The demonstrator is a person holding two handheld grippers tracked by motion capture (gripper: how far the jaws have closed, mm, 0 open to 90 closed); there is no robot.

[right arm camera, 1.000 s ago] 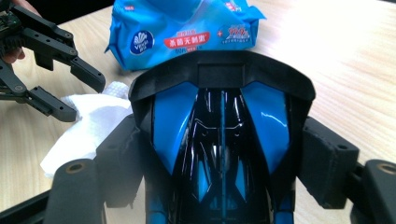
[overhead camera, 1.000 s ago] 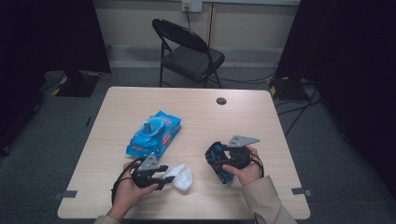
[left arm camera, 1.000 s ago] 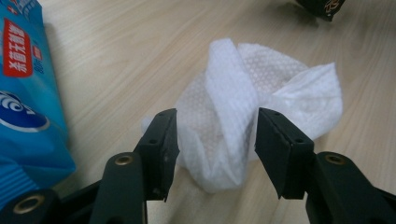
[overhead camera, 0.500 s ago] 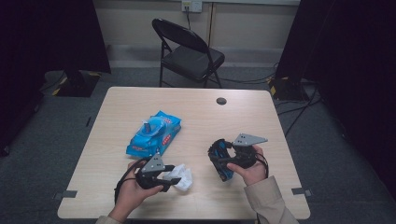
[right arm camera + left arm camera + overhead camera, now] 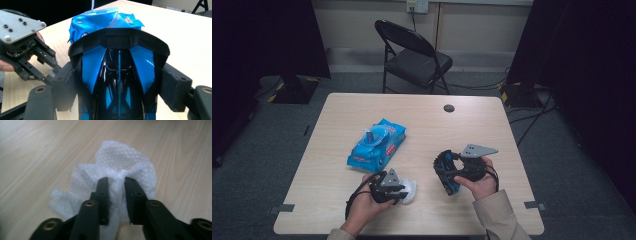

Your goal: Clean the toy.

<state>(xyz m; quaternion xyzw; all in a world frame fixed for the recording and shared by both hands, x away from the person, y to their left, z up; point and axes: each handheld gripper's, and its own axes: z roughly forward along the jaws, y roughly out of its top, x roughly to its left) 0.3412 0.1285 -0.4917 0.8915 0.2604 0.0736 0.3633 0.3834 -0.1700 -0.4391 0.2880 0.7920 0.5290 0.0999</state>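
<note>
1. Left gripper view: the left gripper point(image 5: 116, 185) has just been closing its jaws, and a bunched white wipe point(image 5: 122, 167) now stands pinched between the two black pads, its loose folds spread on the pale wooden table point(image 5: 37, 150) beyond them.
2. From the high view, that left gripper point(image 5: 388, 187) sits at the near left of the table point(image 5: 492, 125), with the wipe point(image 5: 408, 190) poking out on its right side.
3. The right gripper point(image 5: 120, 82) is clamped on the sides of a black and blue toy car point(image 5: 118, 75), held up off the table at the near right; the high view shows the car point(image 5: 448, 171) in that gripper point(image 5: 457, 172).
4. Just beyond the left gripper, left of centre, lies a blue pack of wipes point(image 5: 376, 142) with its lid open.
5. Progress, as I judge it: a wipe is out of the pack and gripped, and the car is held ready. The wipe and car are apart, so wiping the car looks not yet begun.
6. Writing: the pack carries a red label and white print, too small and blurred to read. No readable brand on the car.
</note>
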